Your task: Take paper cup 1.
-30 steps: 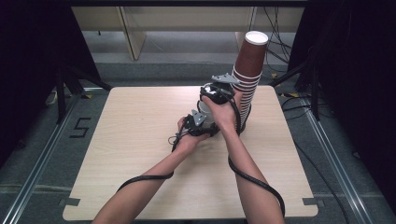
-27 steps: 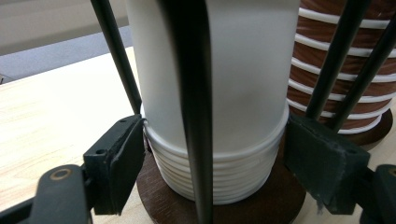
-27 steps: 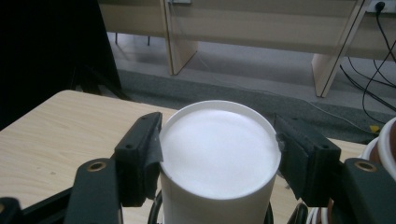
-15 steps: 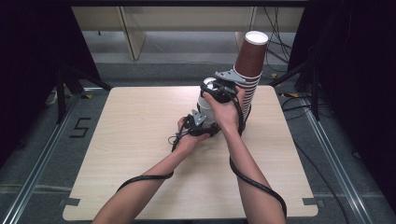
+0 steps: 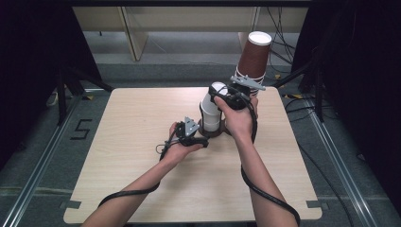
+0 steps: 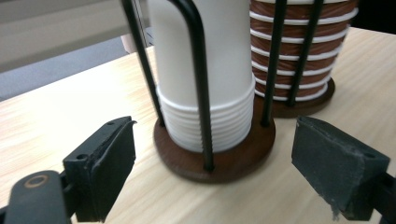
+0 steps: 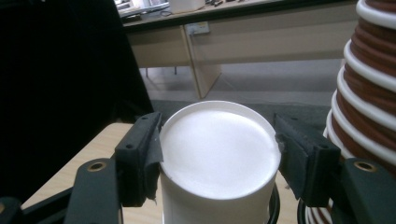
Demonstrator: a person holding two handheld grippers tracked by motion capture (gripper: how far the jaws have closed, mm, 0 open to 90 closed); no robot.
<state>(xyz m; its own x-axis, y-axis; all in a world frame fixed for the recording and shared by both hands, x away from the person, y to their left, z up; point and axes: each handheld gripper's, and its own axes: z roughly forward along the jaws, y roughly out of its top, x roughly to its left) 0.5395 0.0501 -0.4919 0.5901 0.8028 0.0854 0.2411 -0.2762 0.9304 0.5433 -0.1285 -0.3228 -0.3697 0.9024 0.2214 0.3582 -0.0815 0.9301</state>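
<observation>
Right tongs (image 7: 217,158) clamped on the top white paper cup (image 7: 217,154) of an upside-down stack, left tongs (image 6: 212,175) just opening, apart before the wooden cup holder base (image 6: 219,161), brown cup stack (image 5: 253,56) towering behind in high view, light wood counter (image 5: 132,137).

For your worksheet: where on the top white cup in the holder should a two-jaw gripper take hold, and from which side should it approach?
Grip the top white cup near its upturned flat base, one jaw on each side of the round wall, coming from above. The black rods and wooden base fence the stack lower down. The right gripper already clamps it this way.
</observation>
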